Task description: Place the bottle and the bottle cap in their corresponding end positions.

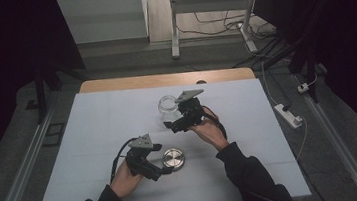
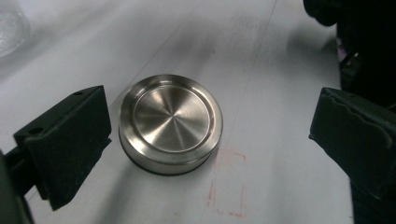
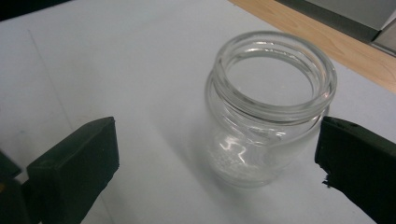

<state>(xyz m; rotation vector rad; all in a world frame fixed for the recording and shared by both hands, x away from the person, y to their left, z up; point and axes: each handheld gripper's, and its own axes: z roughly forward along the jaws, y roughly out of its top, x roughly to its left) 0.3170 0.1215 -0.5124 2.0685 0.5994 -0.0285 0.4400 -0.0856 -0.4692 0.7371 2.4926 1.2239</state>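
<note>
The left gripper (image 2: 210,140) stands wide open, holding nothing; the steel lid (image 2: 170,123) lies between its 2 jaws, just beside the left one. The right gripper (image 3: 217,163), also open and empty, straddles the glass jar (image 3: 266,112), nearly touching its right jaw. An off-centre close could shove either thing sideways.

One glass jar (image 1: 169,109), one metal lid (image 1: 173,159), two grippers.

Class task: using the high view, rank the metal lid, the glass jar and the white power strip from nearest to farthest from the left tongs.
1. Metal lid: on the white sheet, just right of the left tongs.
2. Glass jar: farther up the sheet, beside the right tongs.
3. White power strip: on the floor, beyond the table's right edge.
</note>
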